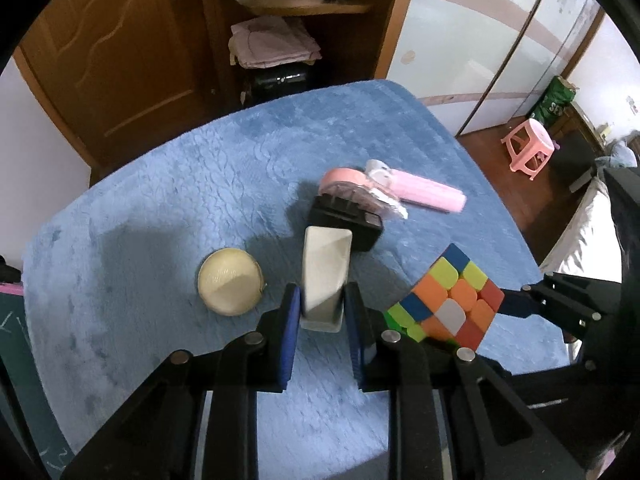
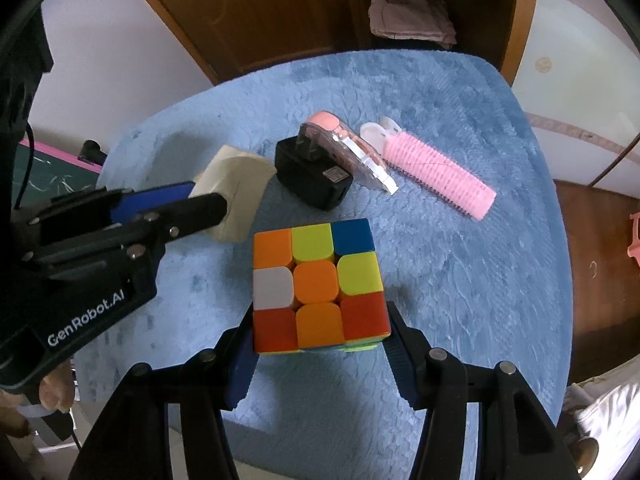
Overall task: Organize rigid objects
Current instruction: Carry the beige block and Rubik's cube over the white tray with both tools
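The left gripper [image 1: 323,304] points steeply down, its blue-padded jaws clamped on a cream white rectangular block [image 1: 326,276]; the right gripper [image 2: 320,344] points steeply down too, jaws gripping a multicoloured plastic puzzle cube [image 2: 316,284]

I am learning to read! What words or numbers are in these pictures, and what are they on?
"GenRobot.AI": white letters on the black body of the left gripper, seen from the right wrist.
Label on the black power adapter: print too small to read.
Green bag by the far wall: white letters, too blurred to read.
Chalk marks on the green board: scribbles, no words I can make out.
Puzzle cube: no writing.
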{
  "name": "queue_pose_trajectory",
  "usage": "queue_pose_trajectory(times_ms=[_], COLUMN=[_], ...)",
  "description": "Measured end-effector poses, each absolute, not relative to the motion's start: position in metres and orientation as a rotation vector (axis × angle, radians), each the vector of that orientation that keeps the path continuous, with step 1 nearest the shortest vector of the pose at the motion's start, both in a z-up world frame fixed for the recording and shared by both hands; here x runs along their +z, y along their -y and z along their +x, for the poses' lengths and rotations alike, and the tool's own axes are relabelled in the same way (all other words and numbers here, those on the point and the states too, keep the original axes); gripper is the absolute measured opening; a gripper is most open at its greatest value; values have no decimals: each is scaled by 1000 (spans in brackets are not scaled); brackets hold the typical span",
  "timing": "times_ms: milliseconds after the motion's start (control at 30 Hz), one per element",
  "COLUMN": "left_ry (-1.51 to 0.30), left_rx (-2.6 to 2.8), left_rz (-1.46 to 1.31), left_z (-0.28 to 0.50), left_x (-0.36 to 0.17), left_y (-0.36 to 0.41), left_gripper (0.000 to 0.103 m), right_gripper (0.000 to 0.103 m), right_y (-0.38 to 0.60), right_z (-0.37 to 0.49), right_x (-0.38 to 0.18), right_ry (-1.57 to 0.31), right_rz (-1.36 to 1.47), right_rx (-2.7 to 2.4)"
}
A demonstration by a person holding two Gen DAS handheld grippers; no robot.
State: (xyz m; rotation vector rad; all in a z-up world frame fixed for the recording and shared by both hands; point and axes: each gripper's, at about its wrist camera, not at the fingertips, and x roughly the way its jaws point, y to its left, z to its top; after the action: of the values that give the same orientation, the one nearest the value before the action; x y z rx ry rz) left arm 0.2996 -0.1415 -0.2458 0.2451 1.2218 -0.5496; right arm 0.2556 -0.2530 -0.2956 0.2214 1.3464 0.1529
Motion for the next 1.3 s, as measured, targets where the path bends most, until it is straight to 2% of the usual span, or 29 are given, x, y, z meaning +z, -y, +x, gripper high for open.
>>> queue_pose_trajectory(times_ms=[300,533,733,1000,1300], left_ry=[-1127,-1040,-1002,-997,-1134], left_rx=[-564,-538,-519,-522,-588], left_rz=[249,218,183,167,190], left_z=[255,198,146,89,34], left_x=[-177,-109,-75,-71,-120], left_y=[132,104,85,58,35], left_gripper=[24,24,24,24,23], right_gripper=[57,57,57,57,57], right_y=[257,250,235,207,183], right_z=[228,185,148,94,35], right_x=[-260,-201,-152,-117,-128], right_ry=[-1295,-1204,-1147,-1108,-1133], right_rz=[258,243,177,99,70], right_rx=[159,176,152,141,133])
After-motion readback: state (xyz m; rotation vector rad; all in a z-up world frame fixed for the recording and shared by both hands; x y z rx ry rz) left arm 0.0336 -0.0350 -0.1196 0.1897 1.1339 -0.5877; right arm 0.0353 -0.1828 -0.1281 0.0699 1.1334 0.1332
